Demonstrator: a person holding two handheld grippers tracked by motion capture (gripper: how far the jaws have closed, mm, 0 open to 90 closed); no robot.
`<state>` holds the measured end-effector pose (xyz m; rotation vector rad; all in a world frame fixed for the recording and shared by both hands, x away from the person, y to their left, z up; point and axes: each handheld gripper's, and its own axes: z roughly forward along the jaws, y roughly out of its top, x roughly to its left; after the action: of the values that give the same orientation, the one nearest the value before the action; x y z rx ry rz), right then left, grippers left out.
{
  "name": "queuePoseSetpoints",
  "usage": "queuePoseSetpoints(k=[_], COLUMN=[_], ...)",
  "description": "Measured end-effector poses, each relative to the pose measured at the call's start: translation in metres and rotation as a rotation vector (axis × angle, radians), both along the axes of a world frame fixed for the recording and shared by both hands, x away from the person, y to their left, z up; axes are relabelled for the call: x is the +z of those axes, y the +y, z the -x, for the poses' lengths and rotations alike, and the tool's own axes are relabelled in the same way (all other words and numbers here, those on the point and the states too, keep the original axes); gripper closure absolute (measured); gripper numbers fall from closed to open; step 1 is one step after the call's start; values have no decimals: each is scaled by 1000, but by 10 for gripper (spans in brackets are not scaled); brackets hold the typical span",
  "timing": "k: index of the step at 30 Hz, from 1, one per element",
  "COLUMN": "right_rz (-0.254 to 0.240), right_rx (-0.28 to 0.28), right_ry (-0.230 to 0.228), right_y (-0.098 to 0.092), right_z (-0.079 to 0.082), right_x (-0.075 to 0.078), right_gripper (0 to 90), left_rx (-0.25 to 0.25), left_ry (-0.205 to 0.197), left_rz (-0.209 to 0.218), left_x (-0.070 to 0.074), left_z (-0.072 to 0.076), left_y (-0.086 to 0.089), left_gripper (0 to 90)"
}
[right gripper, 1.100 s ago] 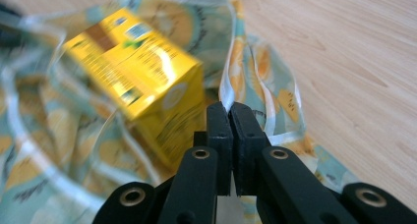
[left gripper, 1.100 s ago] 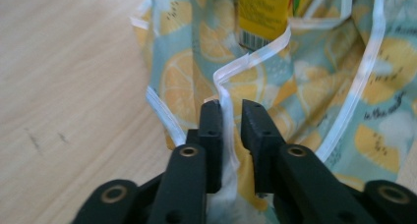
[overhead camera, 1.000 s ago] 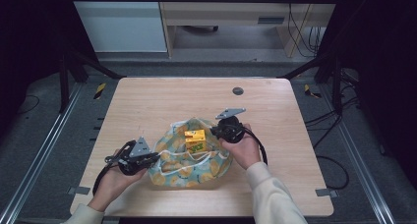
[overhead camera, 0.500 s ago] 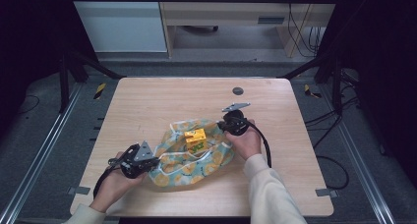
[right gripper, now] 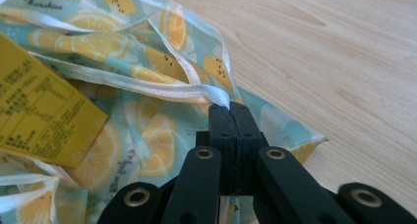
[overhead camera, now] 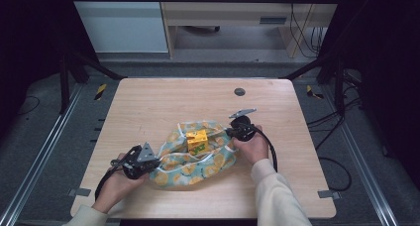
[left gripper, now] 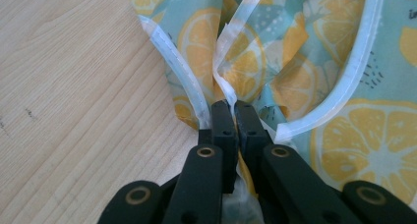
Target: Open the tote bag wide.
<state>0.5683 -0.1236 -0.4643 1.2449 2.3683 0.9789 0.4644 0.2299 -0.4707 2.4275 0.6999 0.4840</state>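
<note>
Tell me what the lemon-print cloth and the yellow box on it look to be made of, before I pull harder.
The lemon-print cloth looks like thin, soft woven fabric, matte, with a slightly glossy white hem: it creases and bunches where both grippers pinch it. The yellow box looks like printed cardboard, matte: flat faces, sharp edges, small print on one side.

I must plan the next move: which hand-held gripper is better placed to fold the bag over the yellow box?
Right gripper, probably: it pinches the bag edge beside the box; left gripper holds the far corner.
</note>
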Motion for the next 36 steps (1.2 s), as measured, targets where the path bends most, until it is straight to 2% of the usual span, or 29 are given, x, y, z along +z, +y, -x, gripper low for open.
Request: queuePoseSetpoints(k=[6, 8, 17, 21, 23, 24, 25, 29, 32, 34, 36], right_rz=[19, 24, 20, 30, 35, 51, 59, 43, 21, 5, -12], right_rx=[6, 6, 7, 12, 12, 12, 5, -11, -17, -11, -10], right_ry=[15, 20, 36, 28, 13, -15, -35, -86, -125, -152, -181], right_y=[-4, -5, -7, -6, -6, -5, -5, -6, -8, -8, -10], right_z=[6, 8, 13, 15, 17, 18, 19, 25, 31, 36, 42], right_x=[-3, -3, -6, -6, -3, -1, 1, 16, 31, 41, 50], right_gripper=[899, 899, 899, 879, 796, 710, 631, 474, 386, 353, 327], left_rx=[34, 40, 36, 34, 39, 41, 40, 65, 74, 78, 66], left_ry=[-31, -30, -22, -18, -23, -32, -42, -97, -125, -141, -154], left_rz=[-2, 8, -3, 2, 13, 23, 31, 75, 104, 142, 148], left_x=[-2, -2, -4, -6, -6, -6, -5, 5, 15, 22, 30], left_z=[-6, -8, -8, -7, -7, -7, -7, -2, 1, 4, 7], left_y=[0, 1, 1, 2, 3, 4, 4, 3, 4, 4, 4], left_gripper=[889, 889, 889, 882, 859, 830, 788, 612, 476, 428, 404])
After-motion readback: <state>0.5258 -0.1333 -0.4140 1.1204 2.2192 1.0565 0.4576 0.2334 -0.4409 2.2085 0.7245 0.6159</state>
